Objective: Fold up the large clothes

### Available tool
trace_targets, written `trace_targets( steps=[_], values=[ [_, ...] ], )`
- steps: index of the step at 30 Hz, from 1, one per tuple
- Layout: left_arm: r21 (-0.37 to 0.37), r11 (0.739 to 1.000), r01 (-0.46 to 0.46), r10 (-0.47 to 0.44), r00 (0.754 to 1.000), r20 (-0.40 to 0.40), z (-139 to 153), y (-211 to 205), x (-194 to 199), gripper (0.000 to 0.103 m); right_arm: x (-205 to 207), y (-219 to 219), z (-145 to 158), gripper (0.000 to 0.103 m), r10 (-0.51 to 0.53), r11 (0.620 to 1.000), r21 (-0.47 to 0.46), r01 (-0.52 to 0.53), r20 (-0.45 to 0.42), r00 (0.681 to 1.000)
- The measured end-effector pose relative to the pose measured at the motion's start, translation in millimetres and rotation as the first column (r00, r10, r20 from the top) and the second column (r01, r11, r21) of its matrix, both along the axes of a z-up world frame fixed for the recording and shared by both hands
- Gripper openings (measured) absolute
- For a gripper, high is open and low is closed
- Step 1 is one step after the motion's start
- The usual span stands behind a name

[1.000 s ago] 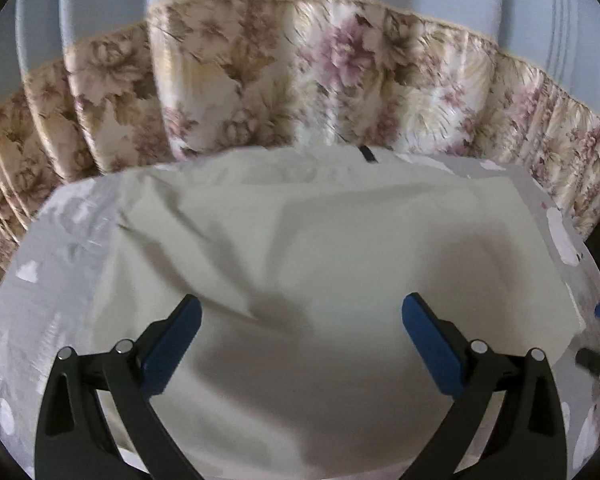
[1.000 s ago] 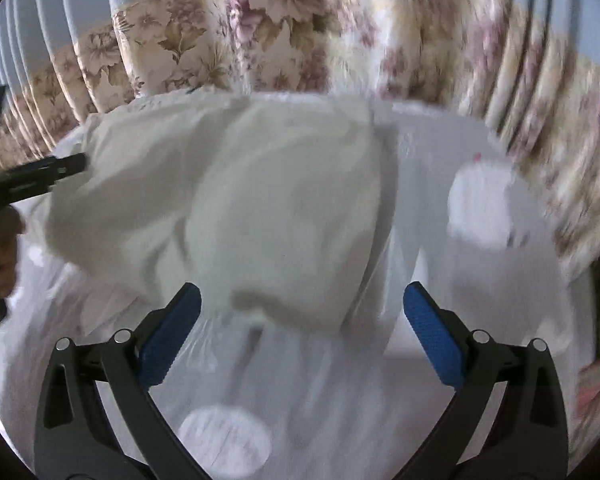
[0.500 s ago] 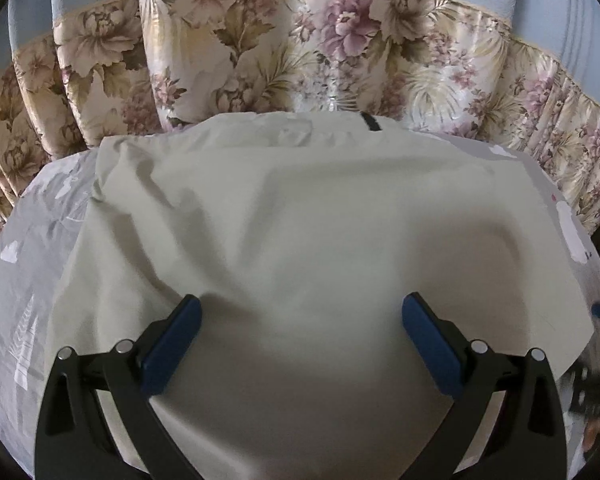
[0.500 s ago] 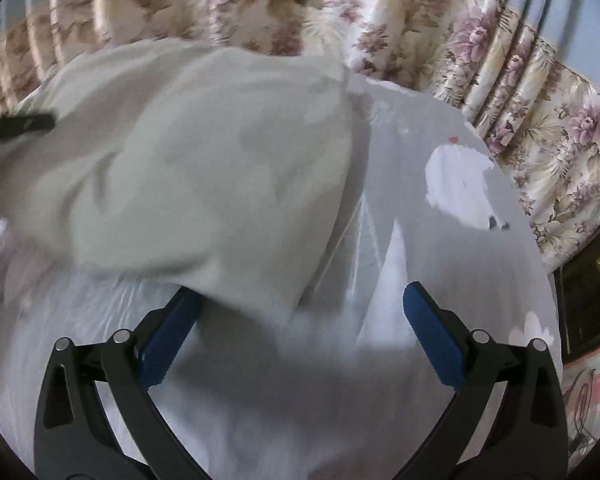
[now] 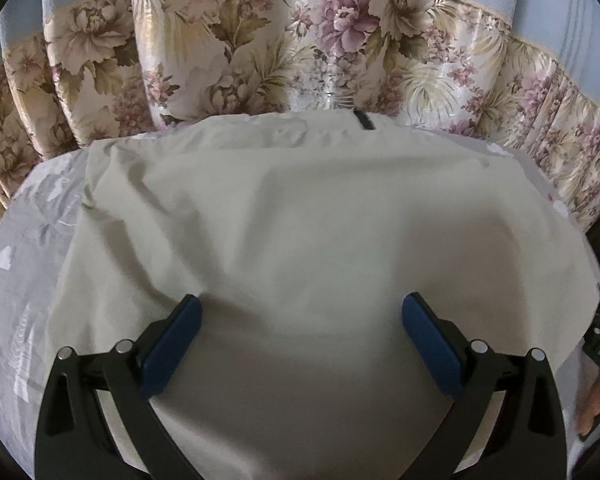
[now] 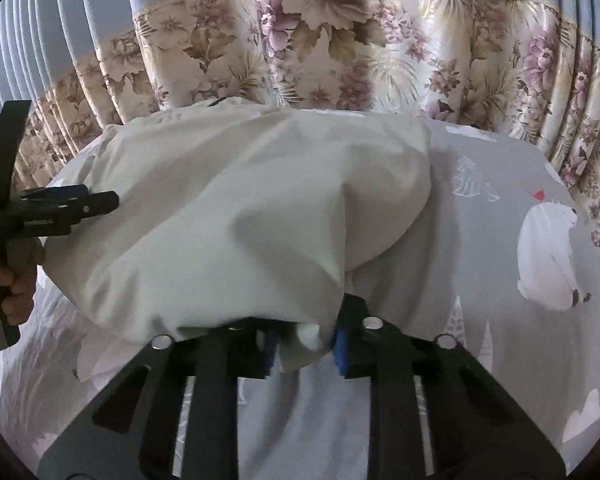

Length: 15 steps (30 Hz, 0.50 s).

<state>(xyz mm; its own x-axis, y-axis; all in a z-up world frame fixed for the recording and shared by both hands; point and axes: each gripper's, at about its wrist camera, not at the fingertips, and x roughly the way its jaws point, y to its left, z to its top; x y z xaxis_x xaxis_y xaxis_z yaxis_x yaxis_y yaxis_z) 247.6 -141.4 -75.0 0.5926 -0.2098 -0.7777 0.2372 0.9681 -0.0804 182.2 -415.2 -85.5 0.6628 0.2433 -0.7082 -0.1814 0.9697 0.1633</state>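
Garment point(image 6: 236, 216) spreads across the bed point(image 6: 480, 240), mid-frame, long axis left-right. Right gripper point(image 6: 304, 340) is closing on its near edge at lower centre, cloth between the pads. Left gripper point(image 5: 300, 320) is wide open, empty, over the cloth's middle — right is nearer the edge.

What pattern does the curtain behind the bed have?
The curtain has large pink and beige flowers with olive leaves on a cream ground, under a plain blue part; the left wrist view shows it best.

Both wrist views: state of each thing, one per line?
Garment: cream, spread on the bed, near edge bunched and lifted.
Left tongs: open, above the garment, holding nothing.
Right tongs: closing, garment edge between the pads.
Bed sheet: grey, flat under the garment.
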Motion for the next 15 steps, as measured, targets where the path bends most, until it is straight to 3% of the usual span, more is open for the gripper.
trace_targets(
  steps=[3, 5, 9, 12, 13, 15],
  values=[
    [-0.010, 1.000, 0.006, -0.006, 1.000, 0.000, 9, -8, 3, 0.100, -2, -8, 8, 0.009, -0.021, 0.994, 0.103, 0.020, 0.006, 1.000],
    [0.041, 0.999, 0.014, -0.013, 1.000, -0.018, 6, -18, 9, 0.101, -8, -13, 17, 0.009, -0.039, 0.982, 0.185, 0.032, 0.034, 0.999],
    [0.026, 0.999, -0.037, 0.039, 0.996, -0.082, -14, -17, 21, 0.102, -11, -21, 29, 0.008, -0.014, 0.880, 0.474, -0.026, 0.082, 0.997],
    [0.065, 0.997, -0.033, 0.037, 0.998, -0.051, -16, -22, 16, 0.102, -8, -15, 30, 0.008, 0.011, 0.804, 0.591, -0.061, 0.087, 0.996],
    [0.065, 0.997, -0.035, 0.038, 0.998, -0.048, -17, -22, 15, 0.102, -4, -12, 28, 0.008, 0.031, 0.745, 0.663, -0.080, 0.086, 0.996],
    [0.049, 0.998, -0.047, 0.049, 0.998, -0.046, -19, -20, 15, 0.102, 1, -1, 29, 0.008, 0.049, 0.690, 0.717, -0.098, 0.090, 0.995]
  ],
)
